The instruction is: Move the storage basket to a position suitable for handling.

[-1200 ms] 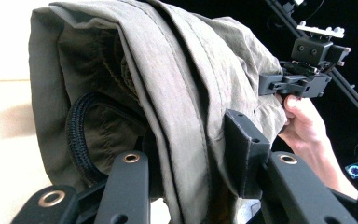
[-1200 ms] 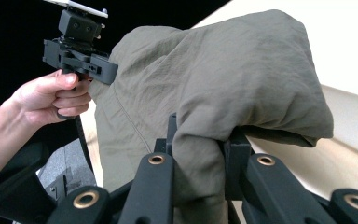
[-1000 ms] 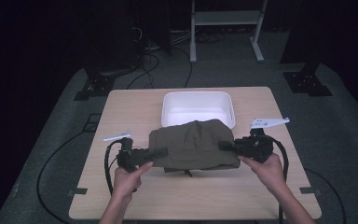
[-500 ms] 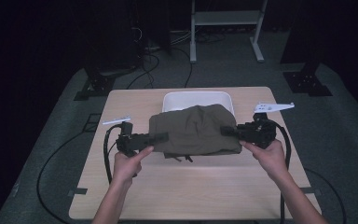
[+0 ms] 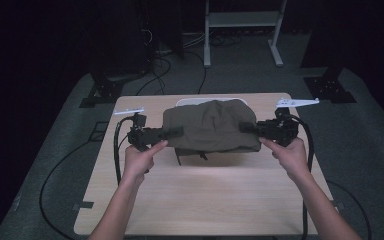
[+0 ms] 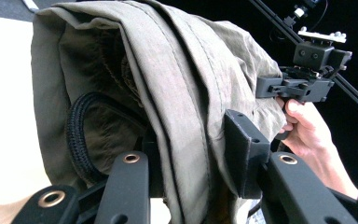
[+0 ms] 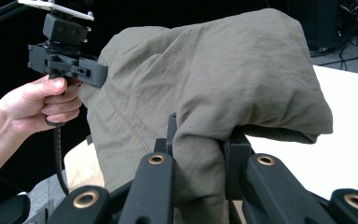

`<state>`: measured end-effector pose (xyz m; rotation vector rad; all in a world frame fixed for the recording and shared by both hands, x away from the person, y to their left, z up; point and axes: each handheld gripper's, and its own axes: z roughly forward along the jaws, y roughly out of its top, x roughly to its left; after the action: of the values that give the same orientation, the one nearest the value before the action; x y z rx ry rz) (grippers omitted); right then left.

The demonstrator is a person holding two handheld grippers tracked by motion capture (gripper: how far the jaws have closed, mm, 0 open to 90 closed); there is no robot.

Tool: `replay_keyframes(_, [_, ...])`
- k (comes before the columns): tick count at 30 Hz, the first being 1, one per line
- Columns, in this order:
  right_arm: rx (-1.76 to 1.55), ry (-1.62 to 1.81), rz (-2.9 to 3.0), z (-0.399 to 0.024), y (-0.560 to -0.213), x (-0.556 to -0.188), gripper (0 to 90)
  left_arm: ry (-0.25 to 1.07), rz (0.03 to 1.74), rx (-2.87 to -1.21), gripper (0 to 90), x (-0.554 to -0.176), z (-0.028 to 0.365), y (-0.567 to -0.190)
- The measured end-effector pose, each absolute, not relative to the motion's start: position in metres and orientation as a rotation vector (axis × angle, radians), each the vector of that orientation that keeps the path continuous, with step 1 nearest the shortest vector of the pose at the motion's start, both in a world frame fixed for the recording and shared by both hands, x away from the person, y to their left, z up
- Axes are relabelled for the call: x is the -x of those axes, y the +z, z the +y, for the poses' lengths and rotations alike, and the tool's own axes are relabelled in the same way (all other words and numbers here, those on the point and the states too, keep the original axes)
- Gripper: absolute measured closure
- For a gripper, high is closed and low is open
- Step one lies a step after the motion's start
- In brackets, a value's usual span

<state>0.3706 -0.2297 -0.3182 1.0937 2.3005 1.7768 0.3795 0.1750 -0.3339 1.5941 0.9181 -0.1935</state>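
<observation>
Both claws are gripping the folded olive garment (image 5: 210, 125) at opposite ends. Left claw (image 5: 172, 133) is clamped on the garment's left edge, jaws nearly closed with fabric bunched between them; right claw (image 5: 244, 128) is doing the same on the right edge. In both gripper views cloth is filling the gap between the jaws.

Garment is hanging clear of the surface (image 5: 205, 195), suspended between the claws, with a dark cord (image 6: 77, 135) dangling under it. It is sitting in front of and partly over the white tray (image 5: 192, 101), whose rim is peeking out behind it.

Judging progress: pickup is done, the carry looks midway. Left to do, likely: getting the garment fully over the tray, lowering it in, and opening both claws.
</observation>
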Motion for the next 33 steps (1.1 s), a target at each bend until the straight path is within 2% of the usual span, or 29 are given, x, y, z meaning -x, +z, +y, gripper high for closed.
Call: replay_keyframes(33, [-1.175,1.762,2.225,-0.243,-0.303,-0.404,77.3,-0.168,0.931,-1.617,63.2,-0.420,0.156,-0.305])
